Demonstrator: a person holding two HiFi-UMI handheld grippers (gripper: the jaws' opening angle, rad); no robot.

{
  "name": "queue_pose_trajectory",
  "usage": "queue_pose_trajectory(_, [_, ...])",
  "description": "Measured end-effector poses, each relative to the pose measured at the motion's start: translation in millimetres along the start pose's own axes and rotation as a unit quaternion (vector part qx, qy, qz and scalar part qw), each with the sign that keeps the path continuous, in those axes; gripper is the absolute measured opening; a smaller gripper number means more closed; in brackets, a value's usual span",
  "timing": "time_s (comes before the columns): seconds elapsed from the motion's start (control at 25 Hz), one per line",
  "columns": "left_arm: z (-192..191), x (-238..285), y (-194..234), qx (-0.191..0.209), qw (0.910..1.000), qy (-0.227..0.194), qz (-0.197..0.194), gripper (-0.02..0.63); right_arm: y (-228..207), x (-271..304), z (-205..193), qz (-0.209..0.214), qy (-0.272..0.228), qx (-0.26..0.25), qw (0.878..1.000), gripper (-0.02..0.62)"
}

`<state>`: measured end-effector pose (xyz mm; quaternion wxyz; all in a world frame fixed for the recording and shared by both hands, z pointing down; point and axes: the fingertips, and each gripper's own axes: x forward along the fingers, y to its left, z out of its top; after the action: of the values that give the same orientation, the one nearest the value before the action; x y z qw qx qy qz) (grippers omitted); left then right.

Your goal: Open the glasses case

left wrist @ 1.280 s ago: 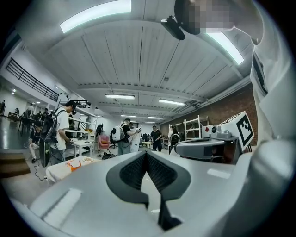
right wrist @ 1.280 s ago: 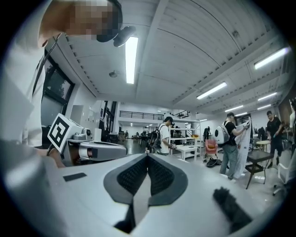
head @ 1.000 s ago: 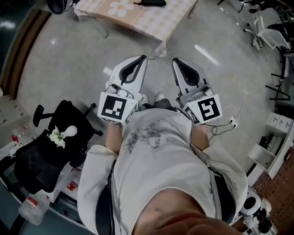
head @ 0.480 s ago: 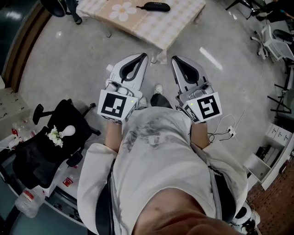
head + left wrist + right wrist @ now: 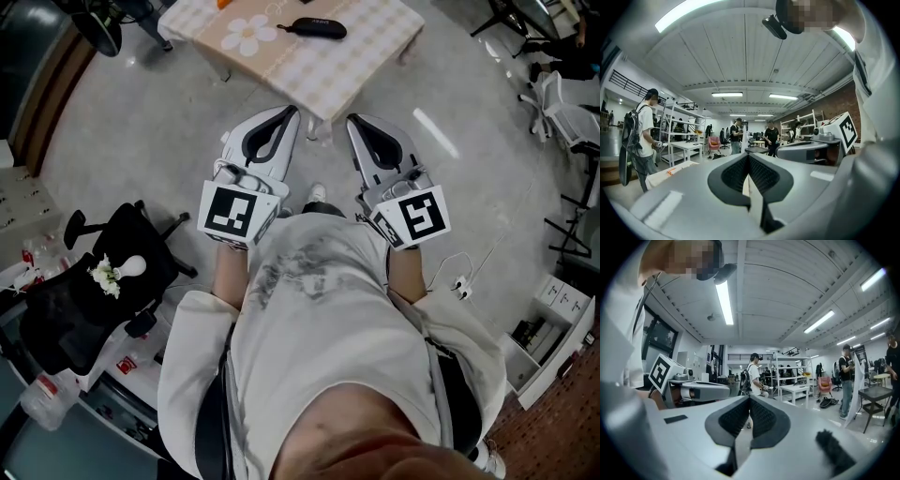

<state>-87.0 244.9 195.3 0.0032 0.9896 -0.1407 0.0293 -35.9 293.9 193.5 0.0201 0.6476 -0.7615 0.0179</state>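
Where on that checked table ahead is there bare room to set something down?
The checked table is mostly bare. The whole near corner, on this side of the black glasses case, is free, and so is the strip between the case and the right edge. The floor at lower left is crowded, with a black chair and a bottle.

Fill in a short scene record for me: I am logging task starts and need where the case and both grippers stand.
target: black oblong glasses case, closed, lying on the table
support: low table with beige checked cloth, daisy print beside the case
left gripper: jaws together, nothing between them, well short of the table
right gripper: jaws together, nothing between them, well short of the table
task state: case not yet touched
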Motion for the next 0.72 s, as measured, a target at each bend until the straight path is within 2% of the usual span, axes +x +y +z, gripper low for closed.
queue_pose_trajectory(0.28, [-2.1, 25.1, -3.5, -0.001, 1.0, 0.005, 0.004, 0.003, -25.3, 0.8, -3.4, 0.007, 0.005, 0.005, 1.0, 0.015])
queue_pose_trajectory(0.72, [-11.4, 68.3, 20.8, -0.004, 0.9999, 0.012, -0.004, 0.003, -57.6, 32.1, -13.2, 0.002, 0.023, -0.002, 1.0, 0.015])
